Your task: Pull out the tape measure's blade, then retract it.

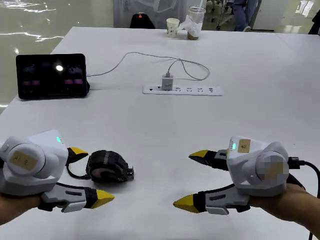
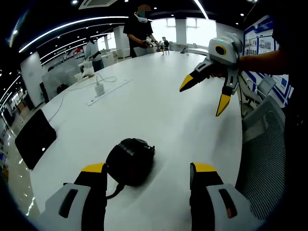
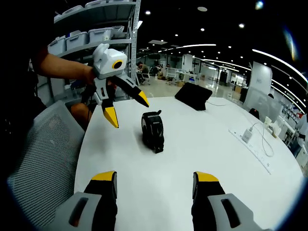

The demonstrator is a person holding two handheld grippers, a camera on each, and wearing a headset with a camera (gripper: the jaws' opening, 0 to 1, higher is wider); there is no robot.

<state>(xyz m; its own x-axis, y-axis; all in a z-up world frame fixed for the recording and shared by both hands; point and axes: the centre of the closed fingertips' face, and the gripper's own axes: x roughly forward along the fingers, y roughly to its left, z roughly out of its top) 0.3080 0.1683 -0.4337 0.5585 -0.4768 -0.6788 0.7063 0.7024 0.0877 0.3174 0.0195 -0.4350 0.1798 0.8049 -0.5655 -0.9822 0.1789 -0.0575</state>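
A black tape measure point(image 1: 108, 166) lies on the white table point(image 1: 165, 120), its blade not drawn out. My left gripper point(image 1: 94, 175) is open, its yellow-tipped jaws on either side of the case but not touching it. In the left gripper view the tape measure point(image 2: 130, 160) sits just ahead of the left jaw, and the right gripper point(image 2: 204, 94) hovers farther off. My right gripper point(image 1: 192, 180) is open and empty, well to the right of the case. The right gripper view has the tape measure point(image 3: 152, 131) at mid-table, with the left gripper point(image 3: 126, 108) above it.
A dark tablet point(image 1: 51, 75) stands at the far left. A white power strip point(image 1: 182, 90) with a charger and cable lies mid-table. Cups point(image 1: 172, 27) stand at the far edge. A mesh chair point(image 3: 43, 159) sits beside the table. People stand in the background point(image 2: 139, 26).
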